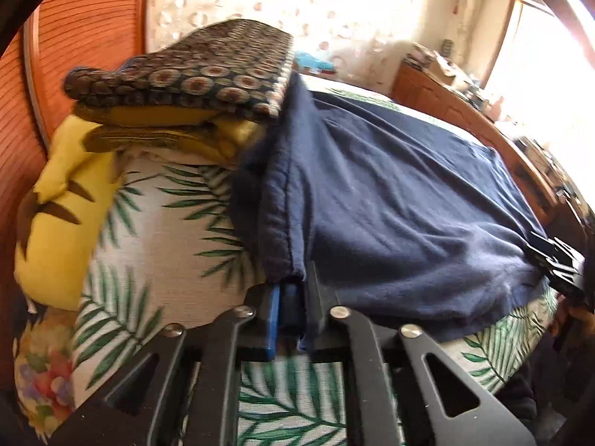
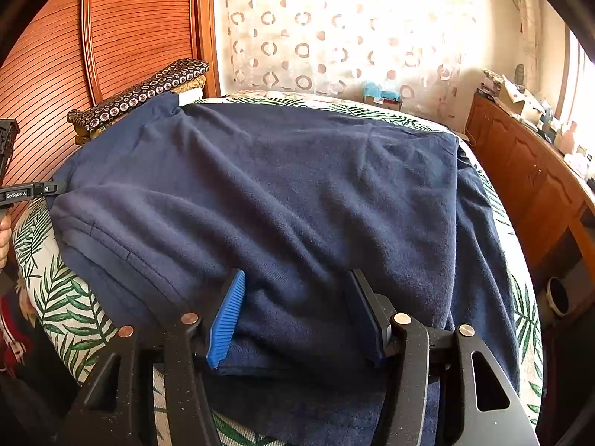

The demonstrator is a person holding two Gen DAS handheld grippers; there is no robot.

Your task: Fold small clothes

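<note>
A navy blue garment [image 2: 297, 186] lies spread over the bed, with one sleeve reaching toward the back left. In the left wrist view my left gripper [image 1: 292, 297] is shut on the stitched side edge of the navy garment [image 1: 390, 186], which is pinched between the blue pads. It also shows at the left edge of the right wrist view as the left gripper [image 2: 55, 187], at the garment's left side. My right gripper [image 2: 295, 278] is open at the near hem, and a fold of the cloth lies between its spread fingers. The right gripper [image 1: 554, 264] also shows at the garment's right edge.
The bed has a palm-leaf sheet [image 1: 156, 230]. A yellow pillow [image 1: 63, 223] and a folded circle-patterned cloth [image 1: 208, 74] are piled at its back left. A slatted wooden panel [image 2: 55, 55] stands behind them. A cluttered wooden cabinet [image 2: 528, 186] runs along the right. A hand [image 2: 3, 238] holds the left gripper.
</note>
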